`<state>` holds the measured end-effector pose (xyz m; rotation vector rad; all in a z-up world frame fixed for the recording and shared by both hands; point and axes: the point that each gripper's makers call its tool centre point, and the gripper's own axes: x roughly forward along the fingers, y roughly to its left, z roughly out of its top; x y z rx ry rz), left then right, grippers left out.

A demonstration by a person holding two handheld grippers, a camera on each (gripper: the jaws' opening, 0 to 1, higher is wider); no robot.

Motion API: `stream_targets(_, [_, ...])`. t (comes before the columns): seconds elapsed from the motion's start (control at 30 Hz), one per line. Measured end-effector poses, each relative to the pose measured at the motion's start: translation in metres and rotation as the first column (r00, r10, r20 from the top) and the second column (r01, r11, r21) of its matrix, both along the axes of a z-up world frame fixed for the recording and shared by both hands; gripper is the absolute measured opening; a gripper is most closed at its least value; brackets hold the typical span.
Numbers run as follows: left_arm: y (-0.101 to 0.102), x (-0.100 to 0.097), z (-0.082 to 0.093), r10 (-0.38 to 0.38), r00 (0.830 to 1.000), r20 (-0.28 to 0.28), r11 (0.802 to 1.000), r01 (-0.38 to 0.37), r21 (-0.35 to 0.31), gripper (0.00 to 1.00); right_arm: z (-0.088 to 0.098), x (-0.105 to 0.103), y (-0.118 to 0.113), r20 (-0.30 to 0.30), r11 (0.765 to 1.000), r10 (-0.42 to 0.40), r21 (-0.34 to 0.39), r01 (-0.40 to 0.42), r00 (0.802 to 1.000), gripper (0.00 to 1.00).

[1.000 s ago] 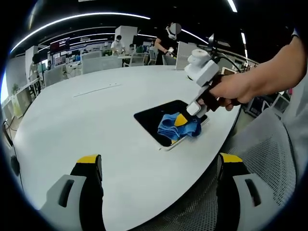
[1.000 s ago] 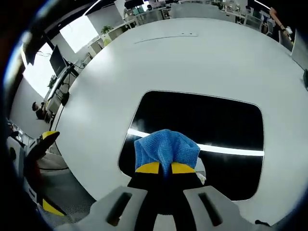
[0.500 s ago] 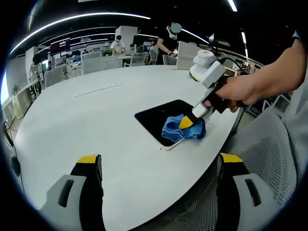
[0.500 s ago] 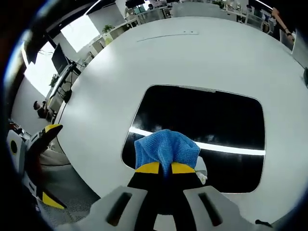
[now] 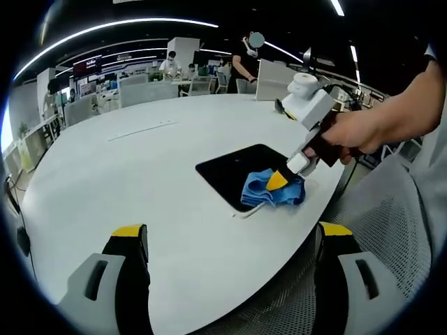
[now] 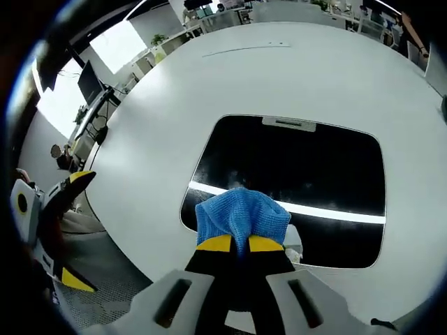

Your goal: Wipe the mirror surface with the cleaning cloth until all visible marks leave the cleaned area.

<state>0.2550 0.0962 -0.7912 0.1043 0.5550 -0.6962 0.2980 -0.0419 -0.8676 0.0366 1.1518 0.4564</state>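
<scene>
Dark, glossy rounded-rectangle mirror [image 6: 307,188] lying flat on large white oval table [image 5: 126,174], close to the near edge. Crumpled blue microfibre cleaning cloth [image 6: 241,215] pinched between yellow-tipped jaws of right gripper [image 6: 240,243], pressed onto mirror's near edge, partly over the rim. Left gripper [image 5: 230,241] held apart above table edge, jaws spread wide, holding nothing. Person's hand [image 5: 349,132] gripping the right tool.

A big round white table [image 5: 126,174] carries it all. Flat on it, close to the near edge, lies the dark rectangular mirror [image 6: 314,174], a bright light streak reflected across it. The blue cloth [image 5: 272,192] sits bunched on the mirror's near edge.
</scene>
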Motion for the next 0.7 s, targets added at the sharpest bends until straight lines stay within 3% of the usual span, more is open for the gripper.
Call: stream_targets(0.7, [-0.0004,-0.0002,0.0002,-0.003,1.000,0.000,1.000,0.003,0.002,0.99,0.0007,-0.0005,-0.0076,-0.012,1.000,0.008,-0.007,-0.008,1.000,0.00])
